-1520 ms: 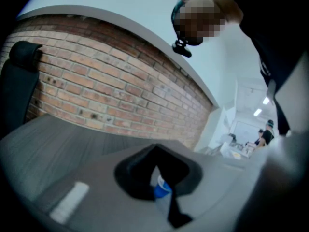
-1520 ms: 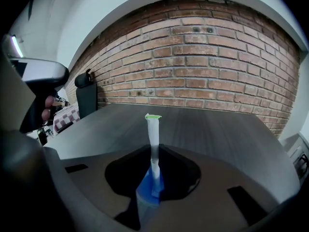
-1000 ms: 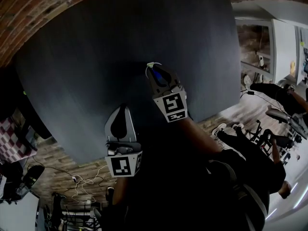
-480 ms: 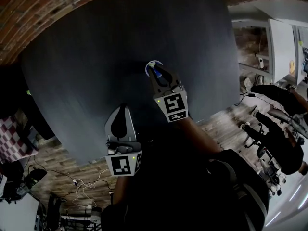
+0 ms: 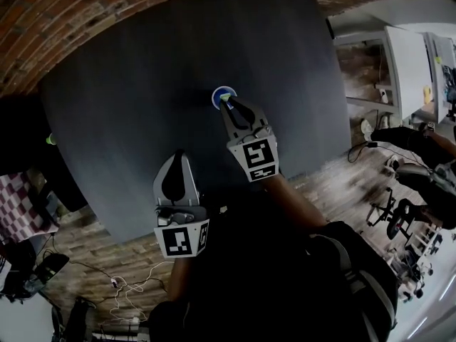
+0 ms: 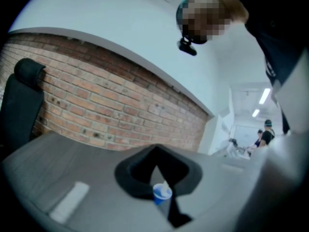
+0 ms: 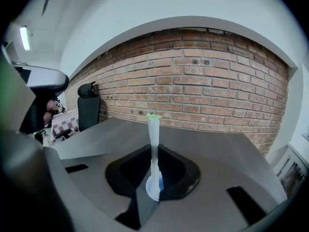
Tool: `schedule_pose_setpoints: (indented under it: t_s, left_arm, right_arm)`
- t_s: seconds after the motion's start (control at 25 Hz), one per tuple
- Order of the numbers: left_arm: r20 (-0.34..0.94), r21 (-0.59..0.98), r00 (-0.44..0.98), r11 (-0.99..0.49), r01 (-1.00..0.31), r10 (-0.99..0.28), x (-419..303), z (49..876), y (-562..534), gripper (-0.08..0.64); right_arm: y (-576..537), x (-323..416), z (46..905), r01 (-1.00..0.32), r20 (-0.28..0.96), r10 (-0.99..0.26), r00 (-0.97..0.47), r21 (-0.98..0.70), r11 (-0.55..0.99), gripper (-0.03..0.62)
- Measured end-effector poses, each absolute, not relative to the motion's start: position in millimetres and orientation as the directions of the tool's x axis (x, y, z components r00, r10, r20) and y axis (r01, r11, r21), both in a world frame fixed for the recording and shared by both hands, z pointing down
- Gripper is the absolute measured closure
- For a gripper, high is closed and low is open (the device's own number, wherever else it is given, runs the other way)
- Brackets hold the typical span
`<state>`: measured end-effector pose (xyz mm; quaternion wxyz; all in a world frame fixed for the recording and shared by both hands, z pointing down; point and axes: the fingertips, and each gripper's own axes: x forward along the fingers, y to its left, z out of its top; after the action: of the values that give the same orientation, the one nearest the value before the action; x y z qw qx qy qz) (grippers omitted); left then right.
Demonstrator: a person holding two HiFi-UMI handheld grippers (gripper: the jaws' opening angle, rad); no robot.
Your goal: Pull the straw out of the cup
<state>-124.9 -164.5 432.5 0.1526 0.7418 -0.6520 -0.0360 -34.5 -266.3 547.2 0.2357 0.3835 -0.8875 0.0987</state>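
A small blue cup [image 5: 223,95] stands near the middle of the dark round table [image 5: 142,84]. My right gripper [image 5: 229,105] reaches over its near rim and is shut on the straw. In the right gripper view the pale straw [image 7: 153,144] rises upright from the jaw tips, with a green top end, and the cup [image 7: 154,186] shows just below. My left gripper [image 5: 177,157] hangs shut and empty over the table's near side, well short of the cup. From the left gripper view the cup [image 6: 162,193] appears straight ahead, with the straw's white end poking out.
A brick wall [image 7: 203,81] runs behind the table. A black chair [image 7: 88,108] stands at the far left side. The table's near edge [image 5: 128,237] lies just under my left gripper. Cables [image 5: 117,283] lie on the floor, and people and furniture fill the right side [image 5: 420,191].
The view has shifted, so more of the cup's rim shows beyond my right gripper's tips. The right gripper stays at the cup, holding the straw. The left gripper has barely moved.
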Motion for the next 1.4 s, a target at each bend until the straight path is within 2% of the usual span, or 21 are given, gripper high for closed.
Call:
schedule_pose_setpoints:
  t_s: [0.76, 1.4]
  left_arm:
    - [-0.014, 0.243, 0.168, -0.167, -0.956, -0.986, -114.0, 355.9, -85.5, 0.555]
    - [-0.040, 0.193, 0.219, -0.223, -0.956, -0.975, -103.3, 344.3, 3.5, 0.555]
  right_arm:
    - [-171.6, -5.2, 448.6, -0.767, 0.369, -0.712, -0.597, -0.002, 0.642, 0.551]
    - [-37.1, 8.1, 388.7, -0.753, 0.265, -0.715, -0.647, -0.072, 0.655, 0.551]
